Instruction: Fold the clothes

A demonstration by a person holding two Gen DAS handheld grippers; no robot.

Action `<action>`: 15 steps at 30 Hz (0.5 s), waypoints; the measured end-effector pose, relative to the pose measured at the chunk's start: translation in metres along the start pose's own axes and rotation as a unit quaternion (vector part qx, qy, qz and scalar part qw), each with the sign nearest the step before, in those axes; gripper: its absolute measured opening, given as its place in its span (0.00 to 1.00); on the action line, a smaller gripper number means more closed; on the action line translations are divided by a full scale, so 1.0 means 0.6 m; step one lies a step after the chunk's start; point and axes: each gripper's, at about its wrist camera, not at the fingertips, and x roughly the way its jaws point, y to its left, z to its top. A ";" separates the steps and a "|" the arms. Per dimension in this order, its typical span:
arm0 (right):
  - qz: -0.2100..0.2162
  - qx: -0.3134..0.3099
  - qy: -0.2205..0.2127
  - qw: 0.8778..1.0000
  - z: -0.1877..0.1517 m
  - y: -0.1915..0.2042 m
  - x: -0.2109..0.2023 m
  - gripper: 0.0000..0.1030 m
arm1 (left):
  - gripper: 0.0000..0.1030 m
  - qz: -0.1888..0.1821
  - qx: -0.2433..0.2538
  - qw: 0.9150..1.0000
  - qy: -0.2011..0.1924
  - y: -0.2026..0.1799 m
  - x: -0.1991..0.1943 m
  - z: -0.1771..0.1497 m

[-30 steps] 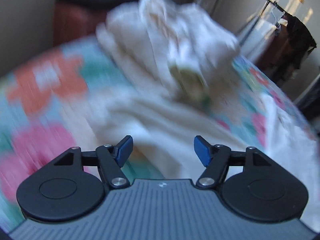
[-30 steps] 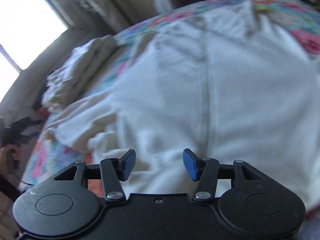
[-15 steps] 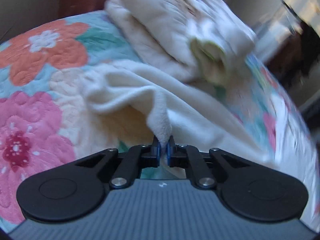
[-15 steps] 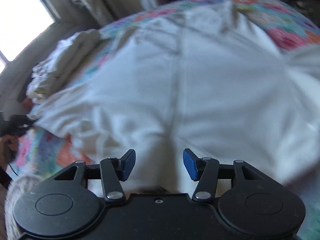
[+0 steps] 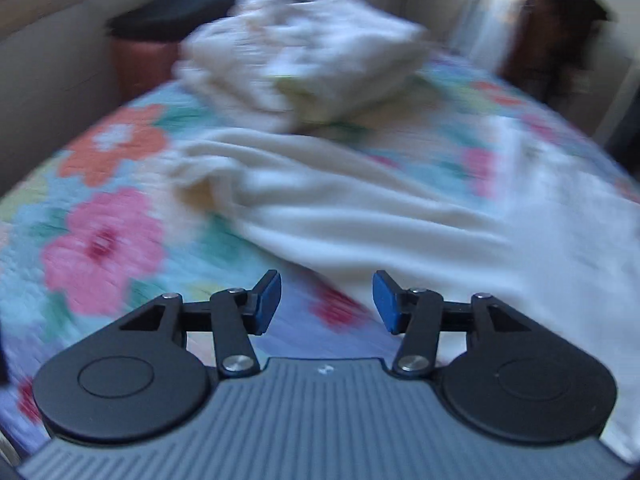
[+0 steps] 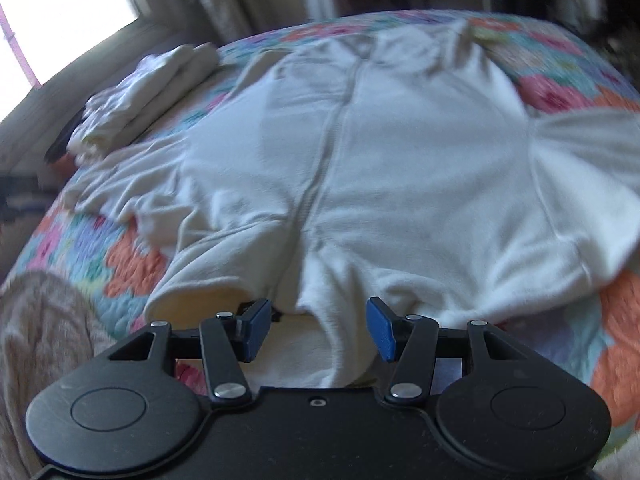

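A bed is wearing a floral quilt [image 6: 132, 264] of pink and orange flowers. A cream fleece jacket [image 6: 400, 168] is lying spread flat on it, with a stack of folded pale clothes [image 6: 140, 96] sitting beside one sleeve.

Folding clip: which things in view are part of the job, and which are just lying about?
Part of the job:
- white fleece jacket, spread flat
- stack of folded clothes
- left claw, jaws just opened, nothing between them
- right claw, open over the jacket's edge

Lying about:
- floral quilt
- tan fuzzy blanket
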 end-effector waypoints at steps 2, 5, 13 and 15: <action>-0.019 -0.047 0.011 0.999 -0.005 0.025 0.009 0.57 | 0.52 -0.049 0.036 0.998 0.016 -0.063 -0.028 -0.027; -0.078 -0.138 0.028 0.987 -0.022 0.073 0.013 0.57 | 0.64 -0.084 0.141 0.985 0.042 -0.164 -0.039 -0.081; -0.008 -0.090 -0.026 0.996 -0.038 0.043 -0.022 0.46 | 0.66 -0.136 0.280 0.949 0.052 -0.327 -0.065 -0.202; -0.006 -0.096 -0.029 0.995 -0.040 0.043 -0.016 0.40 | 0.79 -0.152 0.319 0.934 0.050 -0.357 -0.058 -0.241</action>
